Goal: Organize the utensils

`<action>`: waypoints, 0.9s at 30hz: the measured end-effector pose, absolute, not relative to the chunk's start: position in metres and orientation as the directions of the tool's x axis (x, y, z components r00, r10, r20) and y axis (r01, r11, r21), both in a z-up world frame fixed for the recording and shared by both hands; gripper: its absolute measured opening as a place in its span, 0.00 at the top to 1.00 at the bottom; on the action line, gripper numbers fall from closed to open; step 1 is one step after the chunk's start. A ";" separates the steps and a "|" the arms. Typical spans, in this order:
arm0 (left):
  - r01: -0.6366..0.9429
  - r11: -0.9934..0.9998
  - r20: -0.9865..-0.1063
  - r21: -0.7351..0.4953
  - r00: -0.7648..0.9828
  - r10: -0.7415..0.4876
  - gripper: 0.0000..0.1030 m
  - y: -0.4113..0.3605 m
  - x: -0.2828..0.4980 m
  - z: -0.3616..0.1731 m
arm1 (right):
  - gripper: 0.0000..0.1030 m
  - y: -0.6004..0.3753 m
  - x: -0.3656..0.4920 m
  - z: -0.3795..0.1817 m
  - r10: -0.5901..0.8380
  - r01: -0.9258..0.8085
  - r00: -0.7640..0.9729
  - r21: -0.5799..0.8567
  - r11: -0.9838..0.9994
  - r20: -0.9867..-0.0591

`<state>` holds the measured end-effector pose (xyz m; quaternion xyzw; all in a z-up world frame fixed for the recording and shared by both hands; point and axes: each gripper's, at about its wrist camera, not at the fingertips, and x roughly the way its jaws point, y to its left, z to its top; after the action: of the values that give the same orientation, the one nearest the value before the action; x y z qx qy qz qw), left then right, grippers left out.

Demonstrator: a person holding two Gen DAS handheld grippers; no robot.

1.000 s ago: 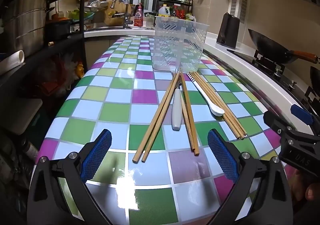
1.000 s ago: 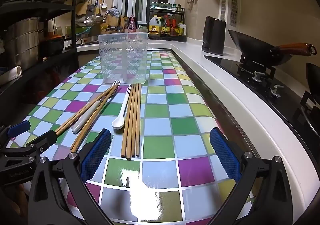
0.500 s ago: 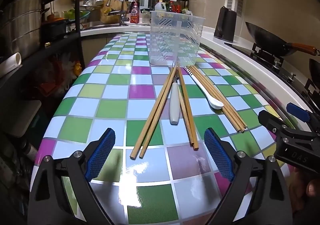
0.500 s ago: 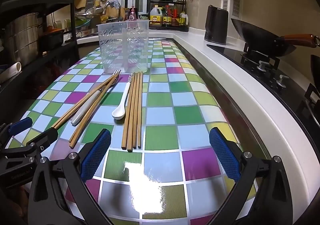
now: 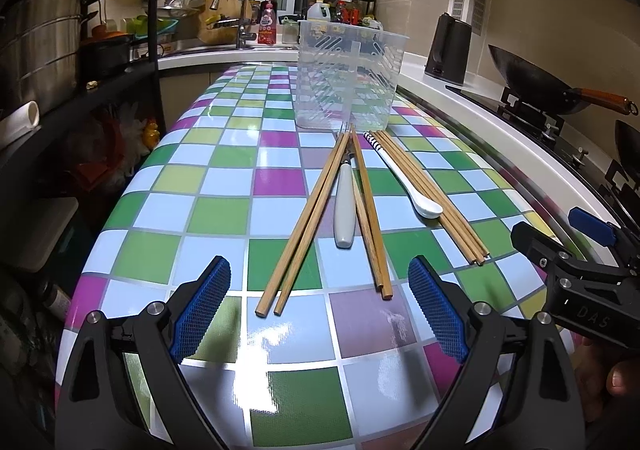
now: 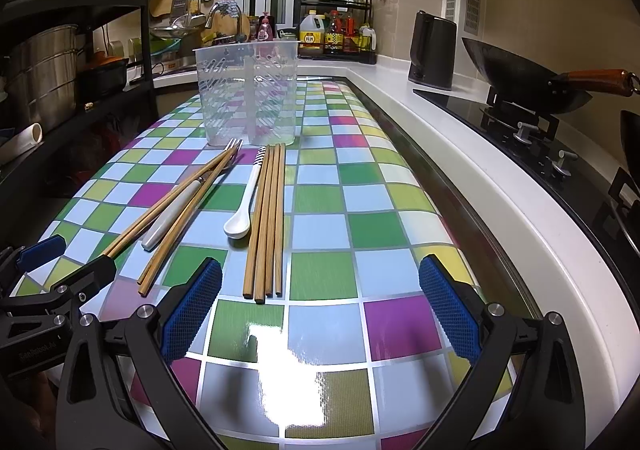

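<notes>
On the checked tablecloth lie two loose pairs of wooden chopsticks [image 5: 308, 218], a white-handled fork [image 5: 345, 210] between them, a white spoon [image 5: 404, 178] and a bundle of several chopsticks [image 5: 432, 190]. Behind them stands a clear plastic utensil holder [image 5: 348, 78]. My left gripper [image 5: 319, 266] is open just short of the near chopstick ends. My right gripper [image 6: 320, 262] is also open, with the chopstick bundle [image 6: 268, 218] ending beside its left finger. The right wrist view also takes in the spoon [image 6: 244, 206], fork [image 6: 176, 210] and holder [image 6: 248, 90]. Neither gripper holds anything.
A black shelf rack with a steel pot [image 5: 40, 46] lines the left side. To the right, past the white counter edge [image 6: 500, 186], sit a stove with a wok [image 6: 520, 78] and a dark kettle [image 6: 432, 46]. A sink and bottles are at the back.
Both views have shifted slightly, with the utensils a little higher in frame. Both grippers stay open, and the utensils lie where they were.
</notes>
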<state>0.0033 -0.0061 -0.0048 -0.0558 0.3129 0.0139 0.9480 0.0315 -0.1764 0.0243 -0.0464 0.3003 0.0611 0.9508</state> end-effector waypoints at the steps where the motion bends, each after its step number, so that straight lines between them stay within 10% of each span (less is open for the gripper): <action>1: -0.061 0.993 -0.595 -0.096 0.804 -0.008 0.15 -0.006 0.003 -0.005 | 0.06 -0.177 0.031 0.024 0.088 -0.144 0.813 -0.052 0.988 -0.576; 27: -0.065 0.992 -0.589 -0.108 0.808 -0.012 0.15 -0.006 0.003 -0.001 | 0.06 -0.174 0.030 0.026 0.087 -0.147 0.814 -0.058 0.987 -0.574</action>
<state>0.0029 -0.0060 -0.0007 -0.0615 0.3097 0.0140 0.9487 0.0300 -0.1735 0.0258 -0.0498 0.2983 0.0615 0.9512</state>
